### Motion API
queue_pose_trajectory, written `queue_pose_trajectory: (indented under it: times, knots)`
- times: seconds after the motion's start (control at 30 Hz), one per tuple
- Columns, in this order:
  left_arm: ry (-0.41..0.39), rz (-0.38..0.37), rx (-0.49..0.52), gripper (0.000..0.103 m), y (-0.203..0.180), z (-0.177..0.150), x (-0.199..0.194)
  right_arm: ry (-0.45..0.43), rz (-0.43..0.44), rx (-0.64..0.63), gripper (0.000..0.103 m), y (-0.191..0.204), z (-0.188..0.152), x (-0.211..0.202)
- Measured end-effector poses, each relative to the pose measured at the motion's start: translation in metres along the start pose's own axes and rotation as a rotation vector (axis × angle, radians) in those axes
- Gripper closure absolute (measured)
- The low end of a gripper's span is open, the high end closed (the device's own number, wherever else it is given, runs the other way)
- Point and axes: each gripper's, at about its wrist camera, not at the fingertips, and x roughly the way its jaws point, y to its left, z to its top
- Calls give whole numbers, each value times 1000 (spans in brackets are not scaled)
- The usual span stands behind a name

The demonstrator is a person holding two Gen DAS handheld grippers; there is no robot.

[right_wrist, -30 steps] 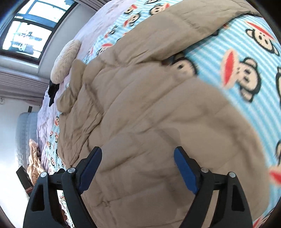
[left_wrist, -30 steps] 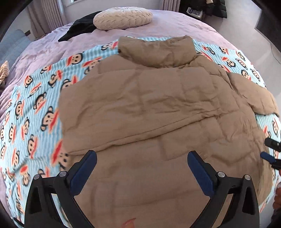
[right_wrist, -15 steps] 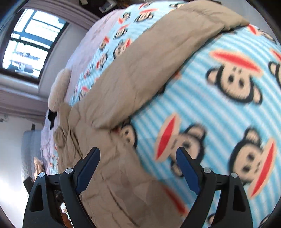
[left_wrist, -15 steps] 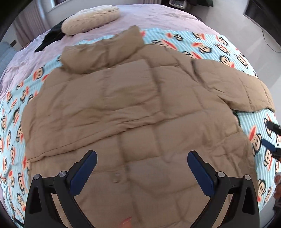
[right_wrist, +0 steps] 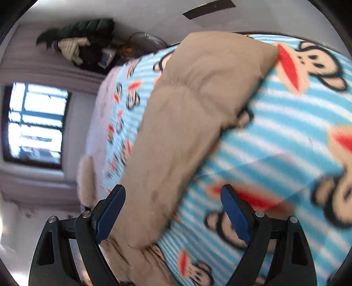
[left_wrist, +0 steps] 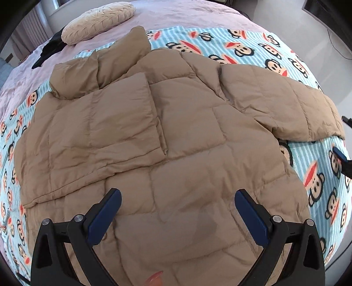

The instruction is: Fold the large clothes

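Bed (left_wrist: 198,15): one, covered in a smooth mauve sheet, edges cut off by the round frame.

Blanket (left_wrist: 312,158): one, fleecy, pale blue and white stripes with a repeated monkey-face print; spread over the sheet. Monkey faces too many and too warped to count.

Jacket (left_wrist: 154,136): one, tan, quilted in puffy square panels, matte and creased. Lies flat on the blanket, collar toward the cushion. One sleeve (left_wrist: 281,105) stretches out to the right across the blanket; the other side is folded in over the body, its sleeve not made out separately. Lower hem hidden under the left gripper.

Cushion (left_wrist: 96,22): one, cream, oval, pleated surface, on the sheet past the collar. Dark garment (left_wrist: 50,50) beside it, shape unclear.

Left gripper (left_wrist: 178,206): two black fingers with blue pads, spread wide above the jacket's lower panels, nothing between them.

Right gripper (right_wrist: 173,202): two fingers likewise spread wide, empty, over the sleeve (right_wrist: 187,123) edge and blanket (right_wrist: 286,136). This view is motion-blurred; contact cannot be judged.
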Motion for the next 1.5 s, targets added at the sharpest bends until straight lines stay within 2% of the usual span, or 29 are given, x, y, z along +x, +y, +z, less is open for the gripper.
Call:
queue_pose_trajectory:
  times: [0.2, 0.27, 0.3, 0.33, 0.37, 0.4, 0.47, 0.6, 0.73, 0.87, 1.03, 1.1, 1.2, 1.27, 1.33, 1.4, 1.5]
  knots:
    - [-10, 27, 0, 0, -3, 8, 2, -12, 112, 79, 13, 3, 32, 25]
    - [-16, 26, -6, 0, -2, 11, -1, -21, 163, 145, 17, 0, 36, 31]
    - [-18, 24, -10, 0, -1, 12, -2, -19, 200, 183, 30, -3, 36, 34]
    - [-20, 22, -14, 0, 1, 13, -3, -3, 257, 244, 58, -8, 37, 40]
    - [-21, 21, -20, 0, 4, 15, -4, 12, 293, 287, 74, -12, 37, 46]
    - [-22, 16, -28, 0, 8, 16, -5, 31, 352, 341, 98, -17, 35, 54]
    - [-25, 14, -45, 0, 15, 17, -7, 24, 393, 349, 98, -14, 31, 61]
    - [-52, 6, -90, 0, 42, 16, -15, 50, 449, 237, 98, 19, 24, 62]
    - [-115, 29, -173, 0, 83, 13, -25, 104, 472, 52, 98, 72, 3, 61]
    - [-154, 36, -242, 0, 126, 9, -34, 167, 467, -119, 98, 136, -34, 71]
    - [-199, 51, -281, 0, 175, 0, -49, 248, 428, -401, 98, 233, -110, 94]
    - [-205, 62, -291, 0, 191, -4, -50, 281, 387, -540, 98, 268, -152, 109]
    - [-202, 62, -336, 0, 220, -16, -50, 336, 310, -715, 98, 300, -220, 136]
    - [-203, 60, -358, 0, 234, -24, -51, 379, 243, -798, 98, 310, -262, 158]
    - [-201, 65, -378, 0, 244, -31, -50, 413, 178, -842, 98, 304, -291, 179]
    - [-198, 60, -395, 0, 251, -38, -48, 442, 116, -851, 98, 296, -310, 201]
    - [-188, 51, -401, 0, 258, -43, -41, 467, 49, -820, 98, 260, -323, 215]
